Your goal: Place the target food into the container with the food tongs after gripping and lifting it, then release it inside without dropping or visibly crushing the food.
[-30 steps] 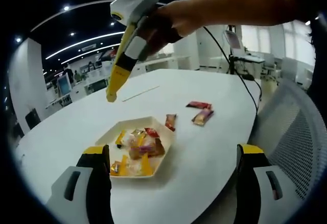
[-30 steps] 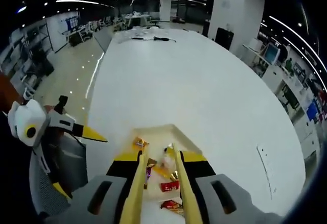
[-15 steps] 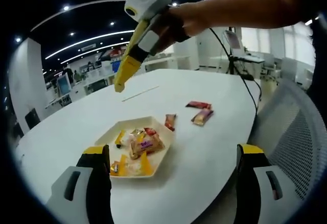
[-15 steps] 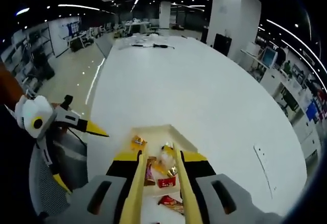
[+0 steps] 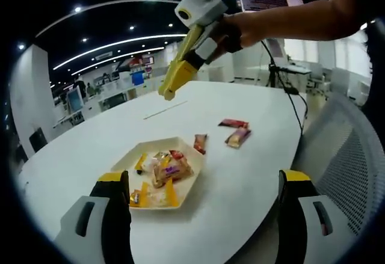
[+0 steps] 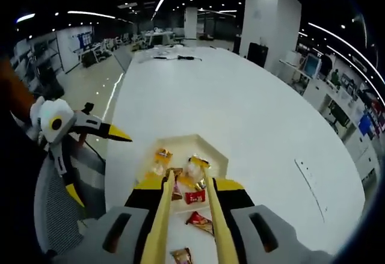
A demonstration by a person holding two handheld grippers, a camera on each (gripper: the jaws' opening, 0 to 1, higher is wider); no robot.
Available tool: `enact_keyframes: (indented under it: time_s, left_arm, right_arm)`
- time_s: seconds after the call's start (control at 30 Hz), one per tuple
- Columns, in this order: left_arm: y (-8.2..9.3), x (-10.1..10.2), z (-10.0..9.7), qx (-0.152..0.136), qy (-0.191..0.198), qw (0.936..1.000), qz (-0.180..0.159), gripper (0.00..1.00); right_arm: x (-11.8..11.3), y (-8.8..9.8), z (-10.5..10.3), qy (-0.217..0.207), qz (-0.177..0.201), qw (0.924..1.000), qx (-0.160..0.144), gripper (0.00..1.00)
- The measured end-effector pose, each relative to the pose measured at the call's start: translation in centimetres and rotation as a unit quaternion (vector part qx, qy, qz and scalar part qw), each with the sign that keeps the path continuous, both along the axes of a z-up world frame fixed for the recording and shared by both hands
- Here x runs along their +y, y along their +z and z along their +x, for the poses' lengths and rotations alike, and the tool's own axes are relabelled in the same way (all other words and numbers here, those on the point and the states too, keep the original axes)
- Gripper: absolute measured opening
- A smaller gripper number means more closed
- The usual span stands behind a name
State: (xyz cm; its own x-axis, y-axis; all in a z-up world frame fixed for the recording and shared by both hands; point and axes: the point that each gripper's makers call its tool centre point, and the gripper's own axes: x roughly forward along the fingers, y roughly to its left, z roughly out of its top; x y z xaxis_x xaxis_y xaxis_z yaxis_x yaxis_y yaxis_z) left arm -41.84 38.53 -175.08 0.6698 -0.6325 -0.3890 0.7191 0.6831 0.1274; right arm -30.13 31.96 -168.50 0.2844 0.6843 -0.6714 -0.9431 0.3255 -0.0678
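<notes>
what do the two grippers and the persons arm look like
The left gripper has two wide-set grey jaws with black inner blocks and yellow caps. The right gripper has a white-and-grey body and yellow-tipped jaws clamping long yellow tongs; its own view shows grey jaws with black slots and yellow tips. A black cable trails from it. The arm behind it is bare, no sleeve.
</notes>
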Motion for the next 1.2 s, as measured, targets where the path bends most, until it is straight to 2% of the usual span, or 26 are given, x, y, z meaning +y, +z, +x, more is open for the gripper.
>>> enact_keyframes:
  time_s: [0.17,0.47,0.67,0.87,1.2]
  left_arm:
    - [0.0,0.0,0.0,-0.001,0.000,1.0000,0.000,0.99]
    - [-0.2,0.0,-0.1,0.002,-0.002,1.0000,0.004,0.99]
    - [-0.2,0.0,0.0,0.002,-0.002,1.0000,0.003,0.99]
    - [-0.2,-0.1,-0.1,0.003,-0.003,1.0000,0.003,0.99]
    - [-0.3,-0.1,-0.1,0.005,-0.004,1.0000,0.005,0.99]
  right_arm:
    - [-2.9,-0.6,-0.5,-0.012,-0.002,0.9999,0.007,0.28]
    - [-7.4,-3.4,-1.6,-0.027,-0.021,0.9992,0.021,0.29]
    - [-9.0,-4.2,-2.2,-0.029,-0.020,0.9991,0.022,0.29]
    - [-10.8,-4.2,-2.9,-0.028,-0.018,0.9993,0.019,0.29]
    - [-13.4,-5.8,-4.3,-0.018,-0.045,0.9987,0.015,0.29]
